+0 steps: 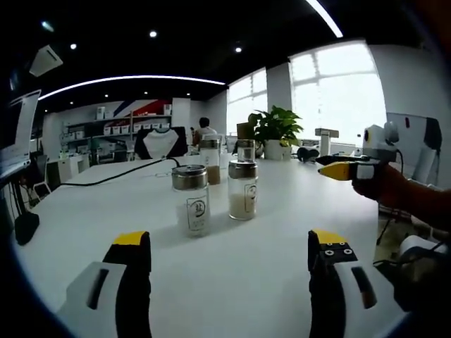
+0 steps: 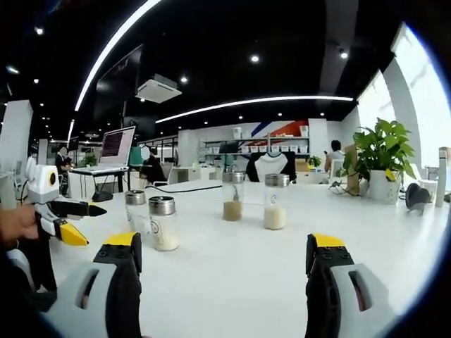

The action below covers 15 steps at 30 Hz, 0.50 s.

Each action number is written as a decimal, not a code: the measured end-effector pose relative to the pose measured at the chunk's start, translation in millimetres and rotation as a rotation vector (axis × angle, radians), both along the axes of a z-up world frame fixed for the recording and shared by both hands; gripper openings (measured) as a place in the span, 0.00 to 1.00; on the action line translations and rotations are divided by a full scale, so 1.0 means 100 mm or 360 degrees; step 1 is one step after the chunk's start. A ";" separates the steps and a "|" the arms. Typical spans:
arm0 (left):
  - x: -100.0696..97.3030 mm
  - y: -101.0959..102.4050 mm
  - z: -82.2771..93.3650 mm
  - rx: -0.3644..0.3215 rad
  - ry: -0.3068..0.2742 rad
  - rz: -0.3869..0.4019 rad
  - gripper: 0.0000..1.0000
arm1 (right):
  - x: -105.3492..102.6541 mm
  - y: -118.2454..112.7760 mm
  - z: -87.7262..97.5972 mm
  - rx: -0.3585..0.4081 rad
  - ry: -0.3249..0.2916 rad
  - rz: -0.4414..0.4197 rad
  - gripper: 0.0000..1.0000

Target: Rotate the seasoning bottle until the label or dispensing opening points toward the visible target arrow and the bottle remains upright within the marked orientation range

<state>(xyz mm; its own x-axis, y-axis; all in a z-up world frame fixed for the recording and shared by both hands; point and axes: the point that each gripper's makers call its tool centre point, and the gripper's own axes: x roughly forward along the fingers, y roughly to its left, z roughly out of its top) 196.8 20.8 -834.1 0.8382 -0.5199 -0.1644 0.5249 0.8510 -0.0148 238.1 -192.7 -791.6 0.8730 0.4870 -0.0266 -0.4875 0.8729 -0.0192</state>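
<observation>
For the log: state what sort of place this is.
Probably an open-plan office or lab: a long white table, a laptop, storage shelves and a potted plant by big windows.

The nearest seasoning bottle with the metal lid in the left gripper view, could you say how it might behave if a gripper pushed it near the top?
The nearest seasoning bottle looks tall and narrow, so a high push would probably tip it. It appears to be clear glass on the smooth white table, so it may slide and could break if it falls. Its contents seem low, so it is probably light.
</observation>
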 end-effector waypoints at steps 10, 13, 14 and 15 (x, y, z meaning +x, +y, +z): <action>0.00 0.00 -0.02 -0.0010 -0.0003 0.0018 0.96 | 0.09 -0.03 0.01 0.0036 -0.0017 -0.0020 0.99; -0.01 -0.01 -0.03 -0.0012 0.0023 0.0001 0.96 | 0.10 -0.03 0.00 0.0048 0.0014 -0.0013 0.99; -0.01 -0.01 -0.03 -0.0010 0.0018 0.0002 0.96 | 0.09 -0.02 0.02 0.0047 0.0008 -0.0008 0.99; 0.00 -0.01 -0.03 -0.0007 0.0015 0.0001 0.96 | 0.10 -0.01 0.05 0.0041 0.0000 -0.0007 0.97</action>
